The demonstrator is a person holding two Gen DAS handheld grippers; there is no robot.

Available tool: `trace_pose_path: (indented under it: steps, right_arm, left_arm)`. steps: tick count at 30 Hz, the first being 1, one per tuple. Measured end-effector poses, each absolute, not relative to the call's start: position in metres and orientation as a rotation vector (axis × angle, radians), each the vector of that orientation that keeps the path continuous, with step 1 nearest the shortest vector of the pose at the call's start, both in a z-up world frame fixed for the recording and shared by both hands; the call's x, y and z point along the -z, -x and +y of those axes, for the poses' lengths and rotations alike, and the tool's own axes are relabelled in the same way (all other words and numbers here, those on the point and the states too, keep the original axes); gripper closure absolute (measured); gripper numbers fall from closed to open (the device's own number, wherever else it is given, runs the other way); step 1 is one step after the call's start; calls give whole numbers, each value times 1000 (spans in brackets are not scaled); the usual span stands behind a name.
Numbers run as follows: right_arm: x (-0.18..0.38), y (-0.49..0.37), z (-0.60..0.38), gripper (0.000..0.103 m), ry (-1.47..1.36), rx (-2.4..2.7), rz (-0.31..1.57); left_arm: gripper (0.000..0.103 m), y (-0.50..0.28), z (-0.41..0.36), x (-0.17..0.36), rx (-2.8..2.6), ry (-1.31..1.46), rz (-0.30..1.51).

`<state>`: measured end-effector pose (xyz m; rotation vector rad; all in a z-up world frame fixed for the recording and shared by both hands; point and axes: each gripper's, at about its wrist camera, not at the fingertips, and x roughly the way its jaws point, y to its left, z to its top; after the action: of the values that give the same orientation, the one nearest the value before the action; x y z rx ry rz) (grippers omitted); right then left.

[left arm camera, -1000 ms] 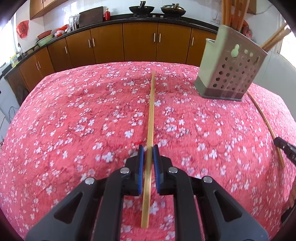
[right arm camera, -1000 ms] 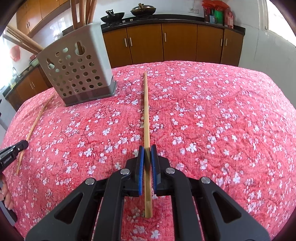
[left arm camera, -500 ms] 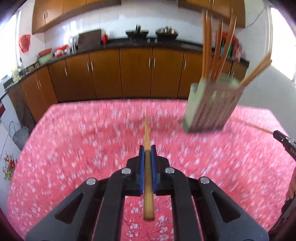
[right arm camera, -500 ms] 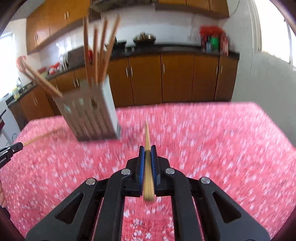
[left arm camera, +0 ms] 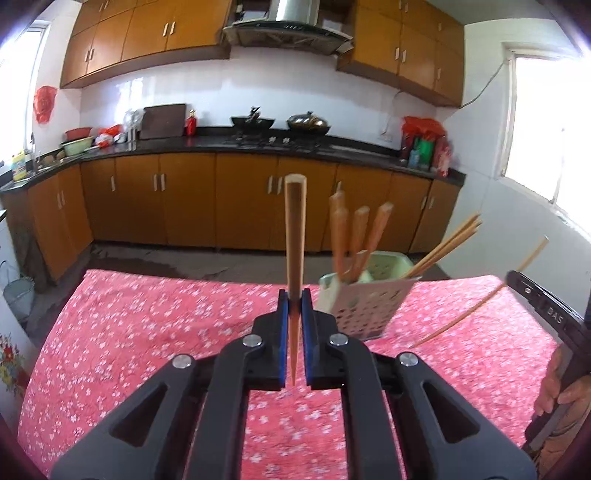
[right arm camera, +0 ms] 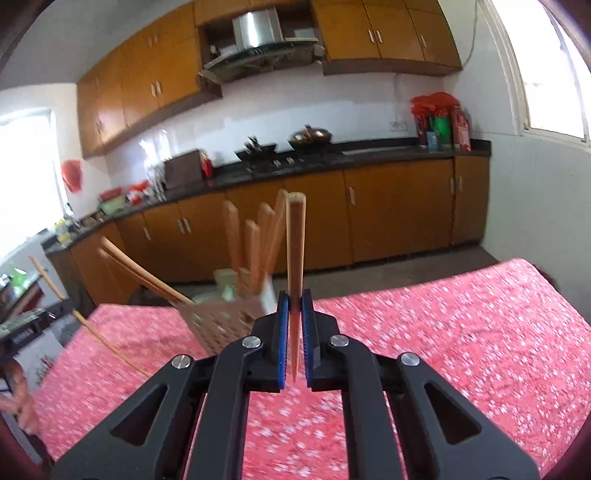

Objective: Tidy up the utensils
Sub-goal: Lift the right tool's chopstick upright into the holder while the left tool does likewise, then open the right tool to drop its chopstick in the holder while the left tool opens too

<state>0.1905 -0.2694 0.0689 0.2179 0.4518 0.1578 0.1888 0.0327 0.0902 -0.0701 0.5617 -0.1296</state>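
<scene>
Wooden chopsticks lifted over the bench

Left gripper [left arm camera: 294, 301] and right gripper [right arm camera: 294, 301] each clamp one chopstick [left arm camera: 294, 236], holder [left arm camera: 364, 304] between them.

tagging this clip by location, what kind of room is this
A home kitchen, most likely. A stove with a wok sits on the dark counter under a range hood, wooden cabinets run along the wall, and a chopstick holder stands on a table with a red floral tablecloth.
</scene>
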Motion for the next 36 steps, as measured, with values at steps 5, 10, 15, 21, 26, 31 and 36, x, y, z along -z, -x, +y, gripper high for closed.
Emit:
trace_pose_path:
  steps: [5,10,15,21,26,31,36]
  right_arm:
    - [-104,-185,-257,95,-230,-233,367]
    - [-139,-180,-250,95,-235,-275,262]
    - [-152,-194,-245,95,-220,-258,197]
    - [-142,-227,-241,95,-224,-234,224]
    - [-129,-247,-229,95,-186,-225,274]
    - [-127,-250,-224,83,-172,-230,293]
    - [-133,-238,-232,69,-169,-208,262]
  left_arm:
    - [95,-185,10,-121,188,83,492]
    - [95,-187,-13,-153,224,99,393]
    - [95,-200,-26,-180,191,129,280]
    - [95,-234,-35,-167,146,135,290]
    - [95,-263,-25,-135,141,193,382]
    - [88,-266,-21,-129,147,191,390]
    - [65,-253,-15,-139,149,176,350]
